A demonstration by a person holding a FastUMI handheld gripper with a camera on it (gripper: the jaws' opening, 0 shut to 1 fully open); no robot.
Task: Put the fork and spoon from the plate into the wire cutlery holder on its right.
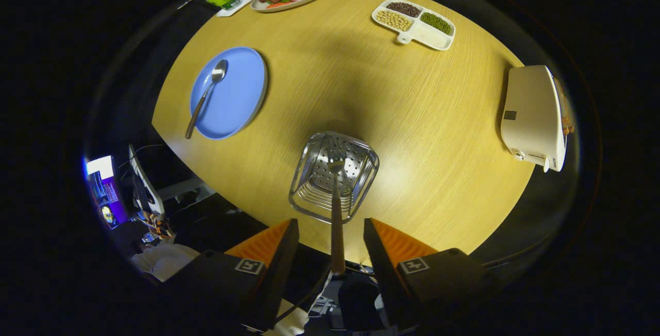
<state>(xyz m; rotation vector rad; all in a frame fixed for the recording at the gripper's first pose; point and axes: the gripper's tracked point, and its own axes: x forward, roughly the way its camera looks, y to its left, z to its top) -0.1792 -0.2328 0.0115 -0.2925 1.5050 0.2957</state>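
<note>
the gripper (331, 243) was wide open, holding nothing; the fork (336, 212) stood between its fingers, touching neither, head down in the wire cutlery holder (333, 176). left of the holder, the spoon (206, 96) lay on the blue plate (234, 94).

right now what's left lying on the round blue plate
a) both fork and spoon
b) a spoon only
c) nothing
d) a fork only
b: one metal spoon with a brown handle lies on the round blue plate, while the brown-handled fork stands with its head down in the square wire cutlery holder, its handle rising between the open fingers, which do not press on it.
</note>
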